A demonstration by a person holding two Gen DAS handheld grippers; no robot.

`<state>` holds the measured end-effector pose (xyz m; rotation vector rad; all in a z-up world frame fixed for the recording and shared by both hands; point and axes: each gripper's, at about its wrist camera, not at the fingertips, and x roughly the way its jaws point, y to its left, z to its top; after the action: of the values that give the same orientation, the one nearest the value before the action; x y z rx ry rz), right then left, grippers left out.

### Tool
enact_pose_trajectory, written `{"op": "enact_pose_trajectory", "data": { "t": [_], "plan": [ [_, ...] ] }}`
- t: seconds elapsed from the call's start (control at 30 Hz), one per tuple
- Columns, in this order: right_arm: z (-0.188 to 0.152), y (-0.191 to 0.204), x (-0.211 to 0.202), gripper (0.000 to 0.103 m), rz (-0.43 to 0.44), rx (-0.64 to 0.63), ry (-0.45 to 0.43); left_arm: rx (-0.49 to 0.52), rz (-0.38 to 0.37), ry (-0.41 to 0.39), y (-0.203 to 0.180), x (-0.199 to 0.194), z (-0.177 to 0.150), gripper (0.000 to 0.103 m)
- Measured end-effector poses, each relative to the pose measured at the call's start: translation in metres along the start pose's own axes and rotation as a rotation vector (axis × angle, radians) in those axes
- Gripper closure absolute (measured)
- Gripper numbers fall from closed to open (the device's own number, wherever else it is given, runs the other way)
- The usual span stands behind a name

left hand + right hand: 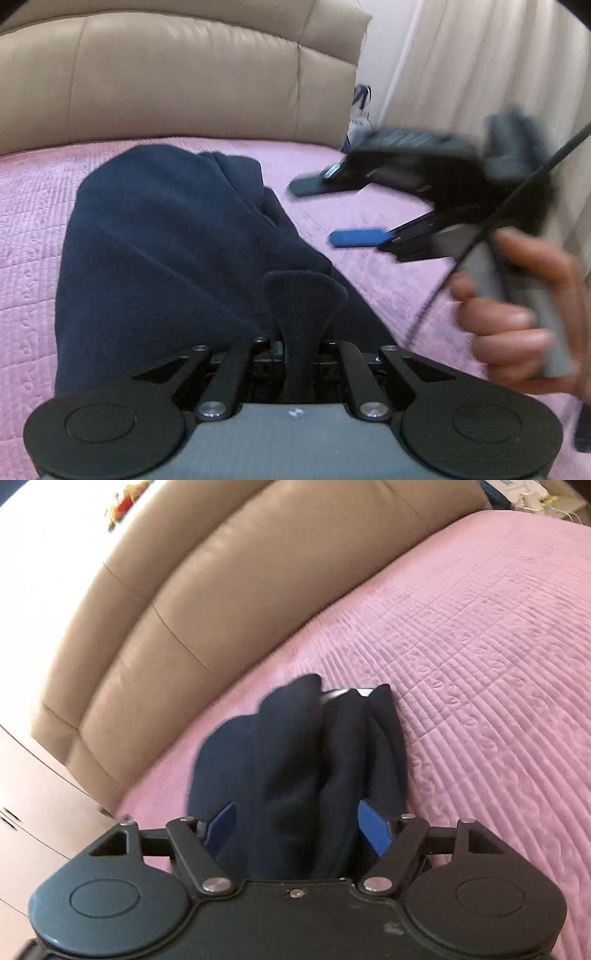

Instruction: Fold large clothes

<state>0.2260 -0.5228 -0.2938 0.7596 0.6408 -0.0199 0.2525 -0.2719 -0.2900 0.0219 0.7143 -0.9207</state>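
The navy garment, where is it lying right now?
The navy garment lies bunched on the pink quilted bedspread, before the beige padded headboard, its near end pinched in the left hand-held gripper.

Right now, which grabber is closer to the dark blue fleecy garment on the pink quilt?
Left. The left gripper is shut on a fold of the dark blue fleecy garment. The right gripper is open beside it, above the pink quilt.

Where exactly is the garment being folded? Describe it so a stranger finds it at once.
Start at the bed with the pink quilted bedspread and the beige padded headboard. On the bedspread lies a bunched navy blue garment, reaching toward the headboard. It is the only dark fabric on the pink surface, and the left claw is shut on its near edge.
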Motion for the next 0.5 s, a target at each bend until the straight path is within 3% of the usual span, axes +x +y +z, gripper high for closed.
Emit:
{"op": "enact_pose_trajectory", "data": {
  "t": [0.1, 0.17, 0.27, 0.33, 0.4, 0.5],
  "plan": [
    [0.006, -0.011, 0.016, 0.016, -0.001, 0.040, 0.026, -0.050, -0.021, -0.030, -0.001, -0.013, -0.004, 0.097],
    [0.014, -0.014, 0.032, 0.015, 0.062, 0.107, 0.069, -0.066, -0.028, -0.030, -0.001, -0.013, -0.007, 0.097],
    [0.023, -0.021, 0.049, 0.014, 0.223, 0.224, 0.136, -0.064, -0.031, -0.020, -0.001, -0.009, -0.009, 0.097],
    [0.028, -0.017, 0.056, 0.018, 0.242, 0.230, 0.138, -0.057, -0.032, -0.021, -0.004, -0.006, -0.003, 0.097],
    [0.035, 0.000, 0.053, 0.078, 0.158, 0.133, 0.132, -0.065, -0.047, -0.037, -0.008, -0.005, 0.003, 0.097],
    [0.045, 0.023, 0.028, 0.082, 0.097, -0.023, 0.057, -0.035, -0.065, -0.058, -0.022, -0.006, 0.019, 0.096]
  ]
}}
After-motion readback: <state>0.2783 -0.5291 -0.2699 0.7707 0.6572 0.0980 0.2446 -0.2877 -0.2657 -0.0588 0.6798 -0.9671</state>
